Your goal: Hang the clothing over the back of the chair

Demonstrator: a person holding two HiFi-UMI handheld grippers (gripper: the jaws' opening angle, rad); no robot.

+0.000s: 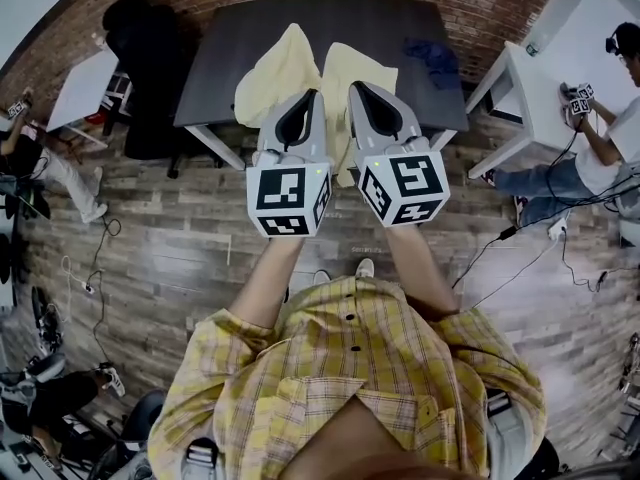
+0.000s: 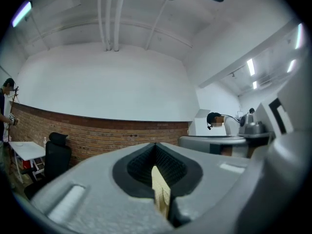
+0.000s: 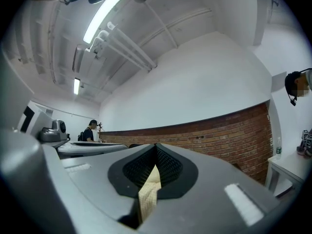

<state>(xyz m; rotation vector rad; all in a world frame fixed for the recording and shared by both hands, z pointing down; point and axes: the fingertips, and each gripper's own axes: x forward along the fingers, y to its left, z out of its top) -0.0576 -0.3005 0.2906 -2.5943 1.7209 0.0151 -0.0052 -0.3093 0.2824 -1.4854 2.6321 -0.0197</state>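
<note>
A: How much of the clothing (image 1: pixel 285 73) can you see?

B: In the head view, only its pale yellow upper folds. The lower part is hidden behind the 2 grippers. Each gripper view catches just 1 narrow strip of cloth, and the rest is cut off below.

A: And the grip?

B: The left gripper (image 1: pixel 311 93) is clenched on a pinch of the clothing. The right gripper (image 1: pixel 354 86) clamps another pinch just beside it.

A: The arms?

B: Both forearms reach straight ahead. The grippers sit side by side and point about level, with their marker cubes toward the person.

A: Where is the clothing?

B: It hangs from the 2 grippers, seen against the dark bench (image 1: pixel 400 28). The black chair (image 1: pixel 140 78) stands by the bench's left end, well apart. Its back is hard to make out, dark on dark.
</note>
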